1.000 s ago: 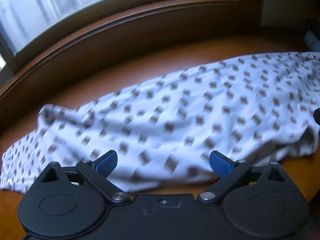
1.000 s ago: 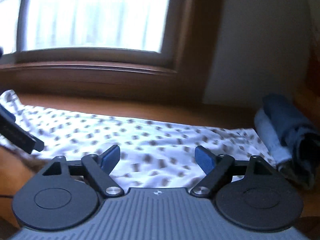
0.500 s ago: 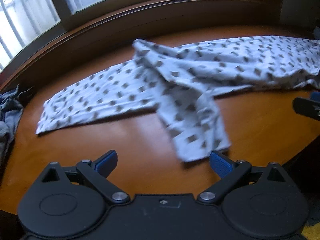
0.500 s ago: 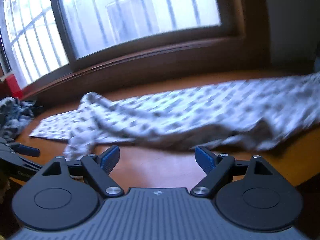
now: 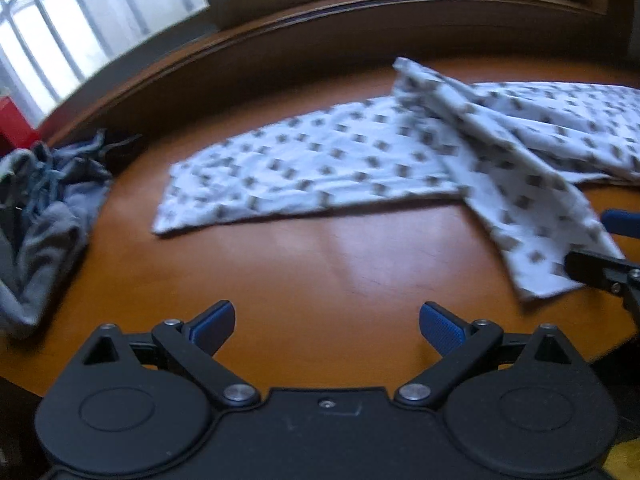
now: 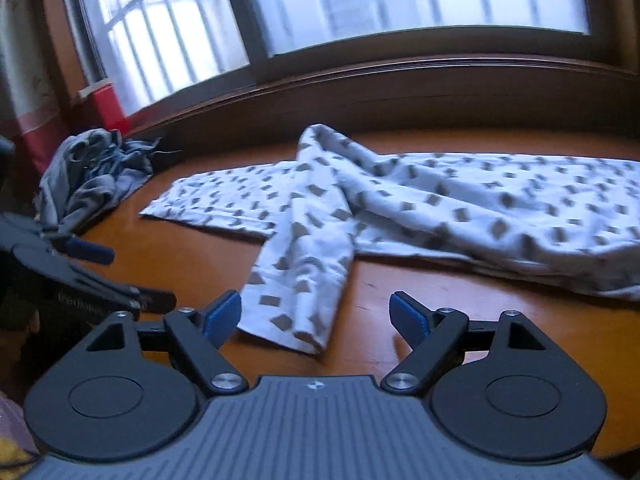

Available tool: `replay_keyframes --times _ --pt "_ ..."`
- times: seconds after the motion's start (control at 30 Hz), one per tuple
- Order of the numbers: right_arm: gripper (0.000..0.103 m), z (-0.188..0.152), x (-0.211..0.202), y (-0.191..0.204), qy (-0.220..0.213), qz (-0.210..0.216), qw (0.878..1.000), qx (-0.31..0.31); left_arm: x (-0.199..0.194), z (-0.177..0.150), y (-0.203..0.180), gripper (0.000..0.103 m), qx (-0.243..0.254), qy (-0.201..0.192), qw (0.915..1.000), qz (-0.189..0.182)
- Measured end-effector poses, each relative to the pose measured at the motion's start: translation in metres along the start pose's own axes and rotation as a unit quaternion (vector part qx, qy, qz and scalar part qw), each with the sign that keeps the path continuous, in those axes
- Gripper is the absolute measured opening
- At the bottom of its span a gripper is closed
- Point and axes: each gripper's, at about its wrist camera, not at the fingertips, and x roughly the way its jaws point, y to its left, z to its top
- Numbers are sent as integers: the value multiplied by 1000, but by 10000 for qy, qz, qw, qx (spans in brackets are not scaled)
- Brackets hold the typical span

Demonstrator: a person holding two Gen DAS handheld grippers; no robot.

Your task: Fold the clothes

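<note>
Patterned trousers sprawl unfolded on a window-side table, both claws hanging released above them.

At far left we see a grey crumpled heap of clothes (image 6: 88,176) near the table (image 5: 320,264) edge. The left claw (image 5: 326,326) hangs spread wide over bare wood, grasping nothing. The patterned garment (image 5: 320,168) lies lengthwise, one leg (image 6: 304,256) crossed forward toward the near edge, by the right claw (image 6: 316,318), also spread and empty. We judge that pinching only the top layer would bunch the cloth and skew any fold, and the forward leg could slip off the edge. The garment's right end is cut off in both views, motion blur smears its print, and we cannot tell what the heap holds.
</note>
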Motion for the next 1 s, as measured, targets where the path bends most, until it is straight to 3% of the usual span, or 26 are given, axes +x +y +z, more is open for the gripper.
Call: replay_keyframes --times 0.07,0.1,0.13,0.27,0.5,0.67,0.83,1.0 --pt "51 6 5 -1 44 153 9997 169 0 3 8 99 -48 -90 9999 18" --pt "26 10 7 -2 77 241 9993 278 1 5 12 99 -66 -105 9999 27" --pt "16 14 9 -3 109 329 9986 387 3 6 15 99 -85 -109 9999 17" --pt "11 32 16 -6 188 753 9931 880 9 14 31 99 -177 -165 9996 -162" --pt "11 97 24 33 -722 1909 9660 1590 16 25 74 99 159 -595 9966 -540" --pt "12 136 59 84 -1147 2049 9562 1748 18 25 127 99 347 -752 9934 -797" --pt "14 160 112 132 -956 2120 9570 1736 29 17 176 99 295 -732 9924 -939" --pt "16 157 165 158 -488 2183 9537 2010 42 9 206 99 261 -647 9928 -978"
